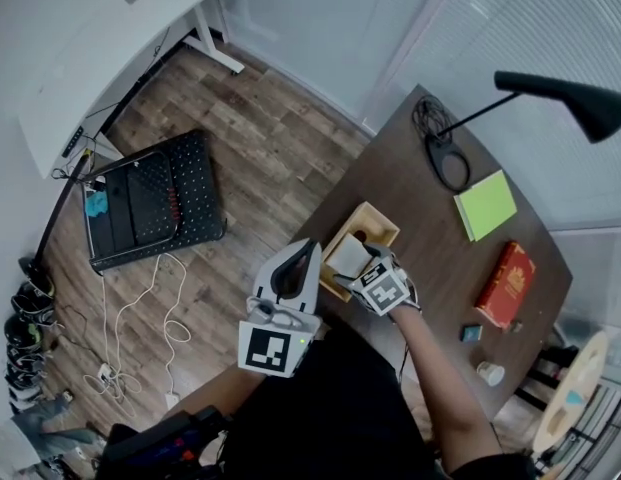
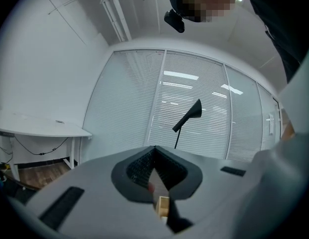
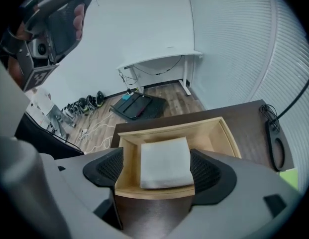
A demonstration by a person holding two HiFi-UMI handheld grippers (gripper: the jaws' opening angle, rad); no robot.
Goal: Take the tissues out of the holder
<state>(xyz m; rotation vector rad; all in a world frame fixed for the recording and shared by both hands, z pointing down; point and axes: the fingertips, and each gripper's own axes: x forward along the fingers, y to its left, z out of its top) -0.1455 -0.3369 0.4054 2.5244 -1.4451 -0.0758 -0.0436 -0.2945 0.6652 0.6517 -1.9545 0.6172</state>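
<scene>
White tissues (image 3: 165,162), tan holder (image 3: 154,191), seemingly red book (image 1: 506,285)

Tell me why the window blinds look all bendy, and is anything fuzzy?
Left gripper view: the wide lens bends the blinds into curves and darkens the corners, and the left gripper, so near the lens, looks soft. Right gripper view: the blinds bend the same way, but the tissues in the holder are sharp. Head view: the window side looks pale and washed out.
</scene>
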